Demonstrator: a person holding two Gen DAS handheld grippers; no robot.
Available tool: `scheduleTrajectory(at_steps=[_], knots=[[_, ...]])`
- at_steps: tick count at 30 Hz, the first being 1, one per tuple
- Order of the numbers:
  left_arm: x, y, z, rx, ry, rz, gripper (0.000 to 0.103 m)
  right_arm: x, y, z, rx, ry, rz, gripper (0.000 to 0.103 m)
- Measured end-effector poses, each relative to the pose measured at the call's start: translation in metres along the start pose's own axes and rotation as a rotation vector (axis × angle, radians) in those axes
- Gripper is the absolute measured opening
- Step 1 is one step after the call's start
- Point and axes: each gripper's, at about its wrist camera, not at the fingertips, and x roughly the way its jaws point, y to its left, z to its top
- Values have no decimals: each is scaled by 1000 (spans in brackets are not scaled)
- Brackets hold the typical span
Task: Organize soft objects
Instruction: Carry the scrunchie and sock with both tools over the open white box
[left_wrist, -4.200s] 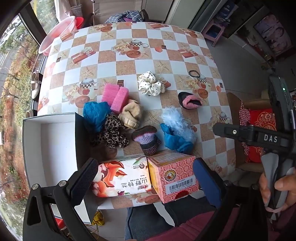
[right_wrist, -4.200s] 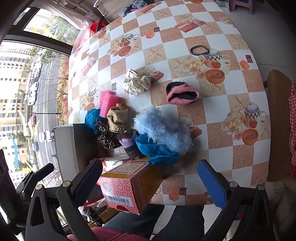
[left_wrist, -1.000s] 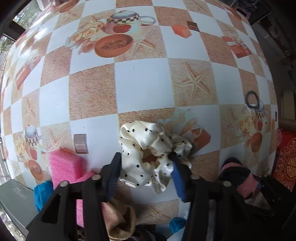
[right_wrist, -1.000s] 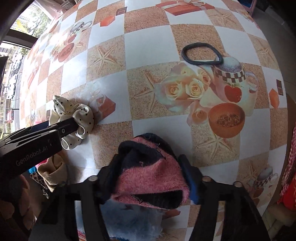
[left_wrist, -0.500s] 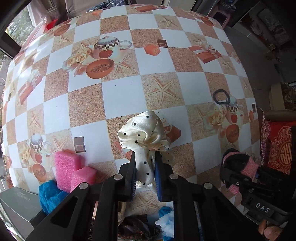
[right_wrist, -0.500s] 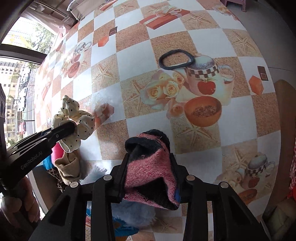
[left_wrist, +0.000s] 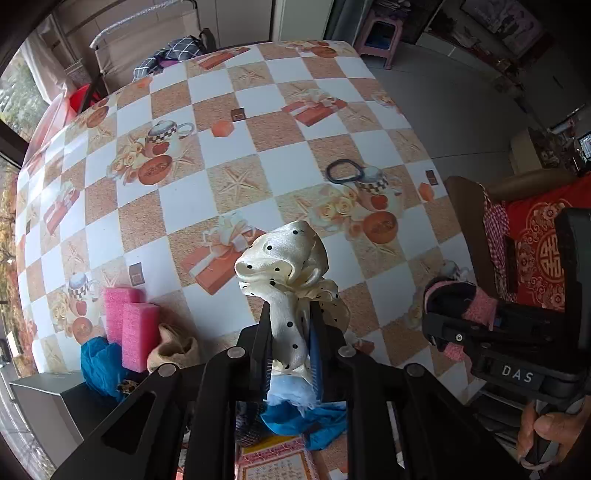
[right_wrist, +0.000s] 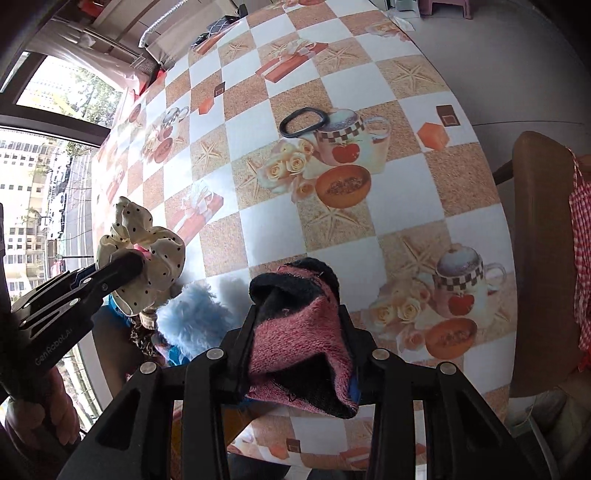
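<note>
I have the cream polka-dot scrunchie pinched between my left gripper pads, jaws drawn narrow, the fabric bunching above the tips and hanging clear of the checkered tablecloth. My right gripper is clamped on the pink-and-black knit sock, jaws a little wider, the sock folded between them and off the table. A black hair tie lies flat on the cloth, well apart from both tools. Only the left wrist view shows me the two pink sponges, the tan sock beside them and the grey box at the table edge. The right wrist view gives me the fluffy blue item below the scrunchie.
</note>
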Motion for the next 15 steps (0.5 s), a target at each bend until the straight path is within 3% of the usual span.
scheduleTrajectory(at_steps=[15], knots=[[-42, -93, -84, 136, -11, -63, 18, -16, -20, -62, -9, 23, 49, 40]])
